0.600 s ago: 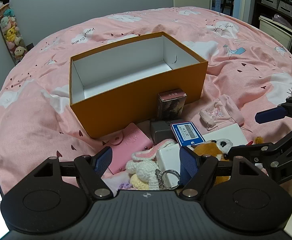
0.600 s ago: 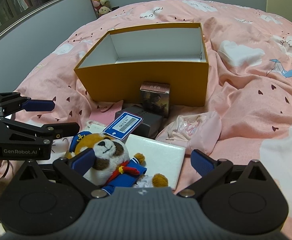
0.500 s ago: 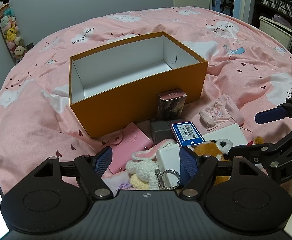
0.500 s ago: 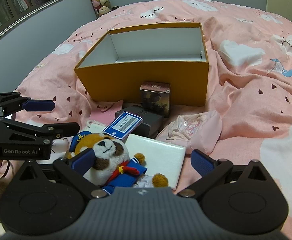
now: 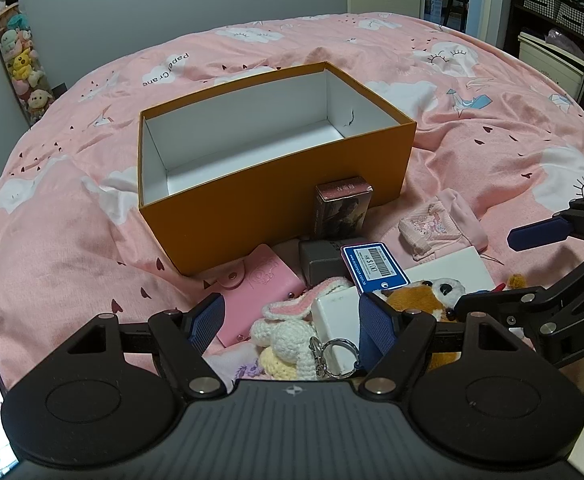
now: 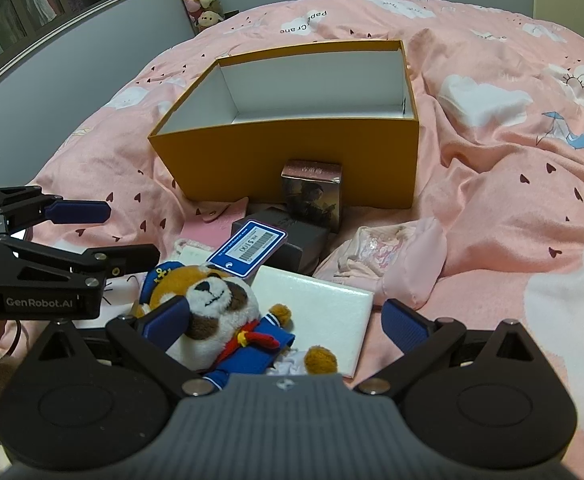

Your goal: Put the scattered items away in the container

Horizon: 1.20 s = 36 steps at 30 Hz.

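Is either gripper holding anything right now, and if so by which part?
Nothing is held. The left gripper is open above the white crocheted bunny keychain, and the right gripper is open over the brown plush dog in a sailor suit.

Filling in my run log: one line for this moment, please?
left gripper: open, over crocheted bunny | right gripper: open, over plush dog | orange cardboard box: empty
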Available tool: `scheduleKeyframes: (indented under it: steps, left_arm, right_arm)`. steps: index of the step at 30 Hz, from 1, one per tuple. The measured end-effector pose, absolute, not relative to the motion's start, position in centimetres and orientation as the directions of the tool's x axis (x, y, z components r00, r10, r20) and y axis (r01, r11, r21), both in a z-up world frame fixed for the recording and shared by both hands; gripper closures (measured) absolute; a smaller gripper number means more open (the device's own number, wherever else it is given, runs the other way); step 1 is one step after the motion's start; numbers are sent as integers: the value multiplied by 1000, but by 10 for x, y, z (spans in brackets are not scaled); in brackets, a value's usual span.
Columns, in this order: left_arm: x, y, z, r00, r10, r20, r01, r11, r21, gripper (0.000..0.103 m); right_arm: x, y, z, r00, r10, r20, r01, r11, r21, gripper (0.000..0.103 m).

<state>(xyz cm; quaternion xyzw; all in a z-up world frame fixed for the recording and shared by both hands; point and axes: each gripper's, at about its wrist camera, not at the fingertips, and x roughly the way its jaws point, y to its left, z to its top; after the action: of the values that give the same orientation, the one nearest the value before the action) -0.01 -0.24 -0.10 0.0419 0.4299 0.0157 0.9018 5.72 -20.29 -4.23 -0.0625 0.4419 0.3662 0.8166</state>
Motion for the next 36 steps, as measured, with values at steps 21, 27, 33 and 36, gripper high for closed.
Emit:
scheduleKeyframes:
  steps: [21,27,33,36]
  left_arm:
    - [-14,-3,0,548,-64,-834,157,987,27,24]
    - [-13,0,-2,519,-80,-851,178,984,16,26]
    - [-10,8,-9,492,-71,-868,151,989,4,27]
    - [-9,12,-10,489,-70,-869,144,990,1,27]
  right_arm:
    - [48,-190,-28,246,596,-765,-805,565,181,6]
    - [45,-180,-42,161,586,-794,-824,523,218,18]
    - [44,-170,-54,147,565,-812,-842,503,197,19]
    - [47,-168,-57,144,570,-809,-842,500,203,25]
